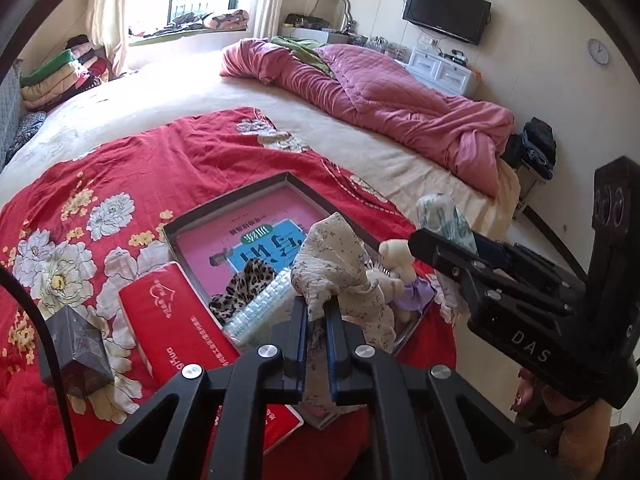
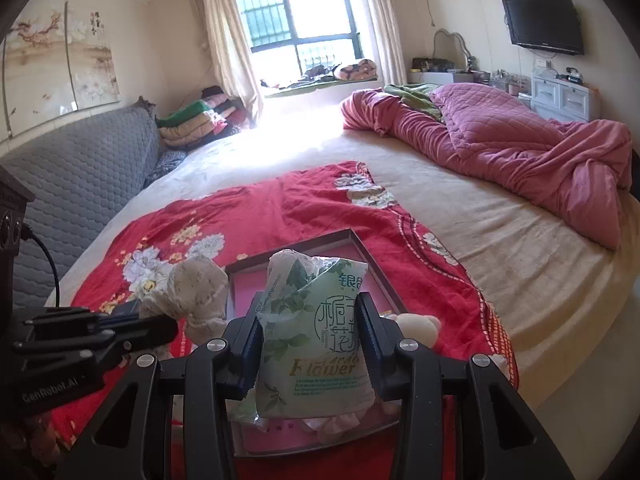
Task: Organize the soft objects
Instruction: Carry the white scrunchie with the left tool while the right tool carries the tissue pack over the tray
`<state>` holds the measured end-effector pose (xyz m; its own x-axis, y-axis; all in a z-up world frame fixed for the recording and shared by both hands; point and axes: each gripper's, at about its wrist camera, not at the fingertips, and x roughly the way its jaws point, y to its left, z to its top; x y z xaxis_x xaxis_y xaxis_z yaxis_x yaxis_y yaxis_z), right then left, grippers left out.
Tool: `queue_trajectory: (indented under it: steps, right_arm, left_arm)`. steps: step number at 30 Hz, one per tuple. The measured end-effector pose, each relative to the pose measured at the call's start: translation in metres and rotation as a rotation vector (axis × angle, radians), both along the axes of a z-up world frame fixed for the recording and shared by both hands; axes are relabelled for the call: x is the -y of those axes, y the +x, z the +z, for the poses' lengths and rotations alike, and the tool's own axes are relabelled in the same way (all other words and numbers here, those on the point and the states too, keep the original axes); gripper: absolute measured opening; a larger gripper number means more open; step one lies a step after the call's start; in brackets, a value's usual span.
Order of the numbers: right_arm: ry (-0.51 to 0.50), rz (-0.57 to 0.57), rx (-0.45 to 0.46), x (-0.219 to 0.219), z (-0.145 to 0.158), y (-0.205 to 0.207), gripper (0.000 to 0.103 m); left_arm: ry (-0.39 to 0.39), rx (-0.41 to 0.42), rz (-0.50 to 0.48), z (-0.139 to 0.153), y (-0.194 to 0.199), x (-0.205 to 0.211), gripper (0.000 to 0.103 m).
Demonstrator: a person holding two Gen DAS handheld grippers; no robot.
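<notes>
You're mid-placing: left gripper (image 1: 316, 312) pinches the floral cloth (image 1: 340, 264), right gripper (image 2: 306, 340) pinches the tissue pack (image 2: 316, 336), both above the tray (image 1: 224, 210); lower, then release

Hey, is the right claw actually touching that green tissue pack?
Touching. The right wrist view shows the right claw shut on the green tissue pack, both fingers pressed against its sides, holding it above the tray.
</notes>
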<state>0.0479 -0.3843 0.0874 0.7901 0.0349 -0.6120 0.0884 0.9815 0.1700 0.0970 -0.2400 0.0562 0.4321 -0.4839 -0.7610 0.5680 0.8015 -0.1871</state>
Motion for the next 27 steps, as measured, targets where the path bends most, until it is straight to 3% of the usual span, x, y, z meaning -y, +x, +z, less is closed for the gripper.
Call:
queue_trajectory:
  steps: [11,18,27]
  right_arm:
    - [-0.013,0.031,-0.061,-0.009,-0.026,0.016,0.045]
    - [-0.05,0.08,-0.104,-0.022,-0.044,0.035,0.045]
    - [0.001,0.106,-0.108,-0.016,-0.061,0.058,0.046]
  left_arm:
    - [0.077,-0.064,-0.002,-0.047,0.022,0.013,0.008]
    - [0.08,-0.085,0.016,-0.058,0.037,0.011,0.008]
    - [0.076,-0.108,0.034,-0.067,0.045,0.006,0.009]
